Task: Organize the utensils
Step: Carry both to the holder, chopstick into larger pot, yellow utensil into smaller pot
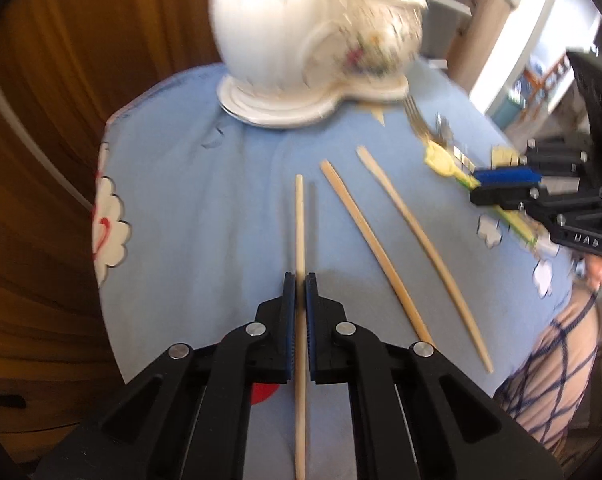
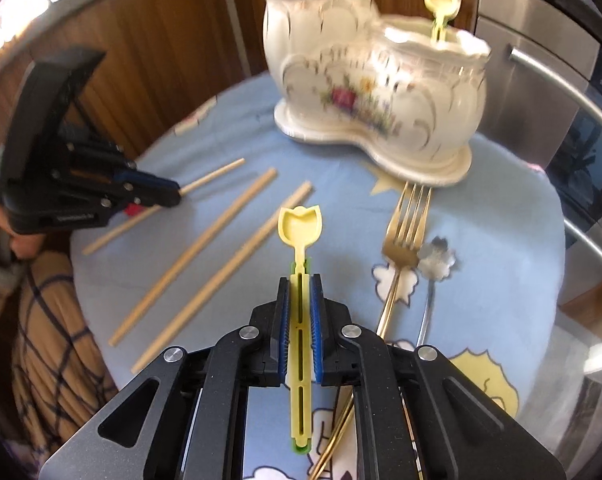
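Left wrist view looks down the left claw (image 1: 300,280), whose blue pads are closed on a pale chopstick (image 1: 299,216); the stick runs straight ahead along the claw's own axis, its far tip aimed toward the white ceramic holder (image 1: 301,40) standing at the far edge of the blue-clothed surface (image 1: 189,200). Two more chopsticks (image 1: 373,248) lie flat just to the right, slanting away, untouched. Further right, the right claw (image 1: 501,184) shows side-on, with a yellow handle in it. The holder's openings cannot be seen from here, being blurred and cut by the frame. Right wrist view looks down the right claw (image 2: 299,280), shut on a yellow plastic spoon (image 2: 301,232) whose tulip-shaped bowl points forward, in line with the fingers. The holder (image 2: 381,80) lies ahead and to the right, and here its two compartments are plain: a taller left one and a lower right one already holding a yellow-handled fork (image 2: 441,0). A gold fork (image 2: 405,232) and a silver utensil (image 2: 437,264) lie on the cloth to the right of the claw. Judging by this, the right hand is nearer the lower compartment, and the spoon must be tipped upright before it can go in; the left claw (image 2: 173,196) sits well off to the left.
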Available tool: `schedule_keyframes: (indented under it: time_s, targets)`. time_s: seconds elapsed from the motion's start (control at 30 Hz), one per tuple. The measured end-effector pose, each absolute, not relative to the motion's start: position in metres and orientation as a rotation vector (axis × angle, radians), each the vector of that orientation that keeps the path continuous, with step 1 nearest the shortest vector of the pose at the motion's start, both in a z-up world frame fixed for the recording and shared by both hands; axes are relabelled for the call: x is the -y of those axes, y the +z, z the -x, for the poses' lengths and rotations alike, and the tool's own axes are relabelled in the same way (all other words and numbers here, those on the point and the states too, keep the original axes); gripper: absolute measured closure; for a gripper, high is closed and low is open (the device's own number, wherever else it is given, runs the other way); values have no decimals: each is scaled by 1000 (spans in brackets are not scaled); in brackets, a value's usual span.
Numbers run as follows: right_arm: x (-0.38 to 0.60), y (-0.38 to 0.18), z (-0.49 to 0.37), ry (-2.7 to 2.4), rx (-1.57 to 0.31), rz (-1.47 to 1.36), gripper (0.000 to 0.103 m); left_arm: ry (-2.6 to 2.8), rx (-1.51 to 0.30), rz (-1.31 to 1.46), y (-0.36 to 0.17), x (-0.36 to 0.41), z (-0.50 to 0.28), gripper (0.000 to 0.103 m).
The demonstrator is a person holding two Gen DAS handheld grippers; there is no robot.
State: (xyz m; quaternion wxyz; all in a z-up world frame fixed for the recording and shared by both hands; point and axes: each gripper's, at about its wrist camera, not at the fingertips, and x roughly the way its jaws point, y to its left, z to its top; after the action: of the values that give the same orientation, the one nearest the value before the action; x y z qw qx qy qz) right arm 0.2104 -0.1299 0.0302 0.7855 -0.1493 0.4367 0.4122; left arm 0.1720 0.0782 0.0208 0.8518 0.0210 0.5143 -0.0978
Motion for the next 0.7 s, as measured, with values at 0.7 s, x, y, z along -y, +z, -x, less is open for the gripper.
schedule_keyframes:
  time_s: [0.7]
  targets:
    - [158,86,-249,968,-570,-177,93,-192,-388,235,124,-99,-159,98]
